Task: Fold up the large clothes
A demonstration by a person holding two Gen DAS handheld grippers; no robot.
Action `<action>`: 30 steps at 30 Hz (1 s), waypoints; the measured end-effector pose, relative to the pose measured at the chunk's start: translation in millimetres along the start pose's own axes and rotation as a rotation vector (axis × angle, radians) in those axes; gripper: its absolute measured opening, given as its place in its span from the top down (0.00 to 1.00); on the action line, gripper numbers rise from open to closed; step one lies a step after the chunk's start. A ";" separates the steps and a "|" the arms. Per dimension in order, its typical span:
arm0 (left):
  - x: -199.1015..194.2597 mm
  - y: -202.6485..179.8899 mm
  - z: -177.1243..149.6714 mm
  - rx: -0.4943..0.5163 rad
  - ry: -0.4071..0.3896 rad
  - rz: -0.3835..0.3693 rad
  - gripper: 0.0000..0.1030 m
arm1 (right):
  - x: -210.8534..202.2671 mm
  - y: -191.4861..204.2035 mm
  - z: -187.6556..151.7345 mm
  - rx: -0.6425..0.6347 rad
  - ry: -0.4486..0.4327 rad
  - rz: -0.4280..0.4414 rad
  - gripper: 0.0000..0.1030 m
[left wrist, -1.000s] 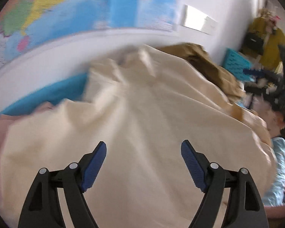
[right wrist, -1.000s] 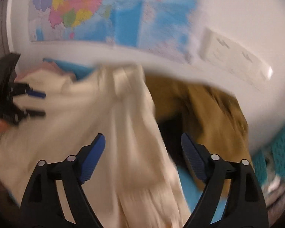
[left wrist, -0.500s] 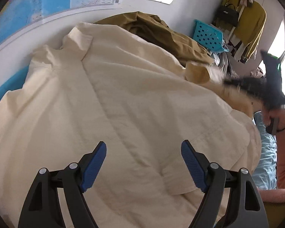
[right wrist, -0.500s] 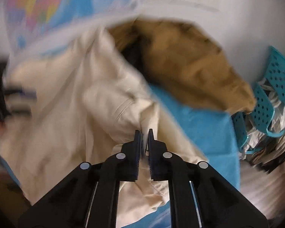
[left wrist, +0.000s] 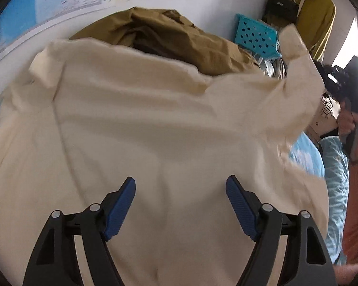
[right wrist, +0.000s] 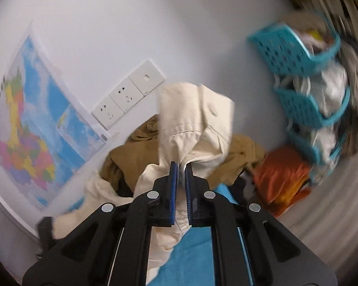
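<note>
Clamped tight on a fold of the large cream cotton garment (right wrist: pixel 193 128), the right claw (right wrist: pixel 181 166) now holds its sleeve end raised in front of the white wall, where half a second ago the same pinch sat low against the blue bed sheet (right wrist: pixel 198 250). Beyond the claw lies a crumpled olive-brown jacket (right wrist: pixel 131 155), with stacked turquoise plastic baskets (right wrist: pixel 298 54) off to its right. The left claw (left wrist: pixel 180 205) hangs with jaws wide apart and nothing between them, directly above the garment's broad cream back (left wrist: pixel 143 131), which spreads ahead of and beneath it. The lifted sleeve (left wrist: pixel 296 76) rises far right of that claw. Judging by this, the sleeve is being carried inward for a first fold.
</note>
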State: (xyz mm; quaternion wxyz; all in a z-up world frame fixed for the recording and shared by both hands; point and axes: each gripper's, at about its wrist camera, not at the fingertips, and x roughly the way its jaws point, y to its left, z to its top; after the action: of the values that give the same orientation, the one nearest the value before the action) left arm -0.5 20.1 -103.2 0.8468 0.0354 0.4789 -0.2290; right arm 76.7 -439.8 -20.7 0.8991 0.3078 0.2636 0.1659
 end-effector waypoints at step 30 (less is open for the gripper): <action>-113.7 203.0 -56.7 -0.485 -0.238 0.213 0.44 | 166.8 388.5 -157.9 -0.761 0.456 0.571 0.94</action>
State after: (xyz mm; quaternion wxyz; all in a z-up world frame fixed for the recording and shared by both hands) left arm -9.6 257.3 -72.0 0.8999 -0.1452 0.4107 -0.0203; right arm 67.4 4.1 60.2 0.7860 -0.0248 0.2793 0.5510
